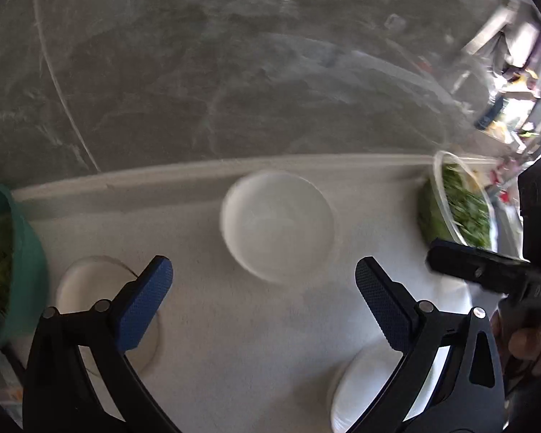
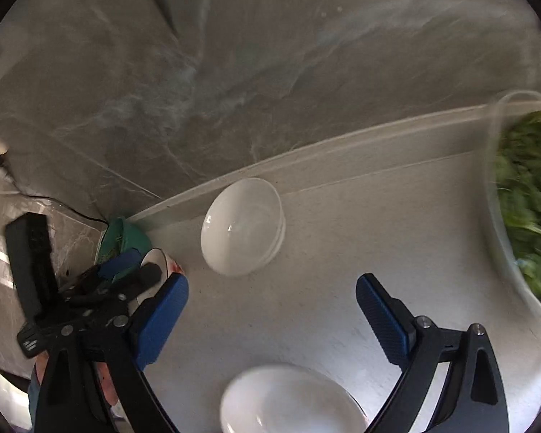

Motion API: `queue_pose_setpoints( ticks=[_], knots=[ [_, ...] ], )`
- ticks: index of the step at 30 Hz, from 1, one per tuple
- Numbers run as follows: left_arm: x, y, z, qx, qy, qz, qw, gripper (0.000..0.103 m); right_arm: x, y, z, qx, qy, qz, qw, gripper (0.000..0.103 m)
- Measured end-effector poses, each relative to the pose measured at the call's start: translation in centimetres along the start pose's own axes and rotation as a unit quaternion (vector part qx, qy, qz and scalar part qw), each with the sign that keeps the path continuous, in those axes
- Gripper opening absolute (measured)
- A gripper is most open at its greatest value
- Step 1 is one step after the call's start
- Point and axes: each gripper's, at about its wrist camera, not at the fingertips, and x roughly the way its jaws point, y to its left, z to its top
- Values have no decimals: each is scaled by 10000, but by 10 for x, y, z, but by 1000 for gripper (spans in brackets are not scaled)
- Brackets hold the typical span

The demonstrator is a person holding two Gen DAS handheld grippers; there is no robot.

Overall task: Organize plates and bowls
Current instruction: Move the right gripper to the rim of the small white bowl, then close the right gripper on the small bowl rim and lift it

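Left of the left gripper (image 1: 263,288) sits a green colander (image 1: 18,263); ahead of both spread, empty grippers rests the stacked white bowls (image 2: 242,227). The right gripper (image 2: 272,314) hangs above another bowl (image 2: 288,400), likely the next pickup, needing descent.

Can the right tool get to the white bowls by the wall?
Probably yes. The right tool is open and empty, and only bare counter lies between it and the stacked white bowls.
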Motion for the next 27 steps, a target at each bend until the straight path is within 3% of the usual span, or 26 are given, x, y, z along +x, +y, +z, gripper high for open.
queue_pose_setpoints(
  ticks=[2, 10, 12, 15, 27],
  knots=[
    [15, 6, 13, 21, 236, 212, 9995, 103, 17, 3, 14, 11, 53, 49, 10000, 92],
    [60, 21, 42, 230, 646, 345, 9970, 94, 74, 6, 44, 23, 504, -391, 9980, 81],
    [68, 29, 40, 203, 719, 340, 9966, 78, 81, 1, 47, 132, 496, -397, 9979, 80],
    [82, 35, 41, 242, 852, 382, 9953, 62, 95, -3, 52, 209, 635, -318, 9973, 77],
    [130, 48, 54, 175, 1183, 201, 9926, 62, 132, -19, 63, 376, 1011, -287, 9938, 72]
  ],
)
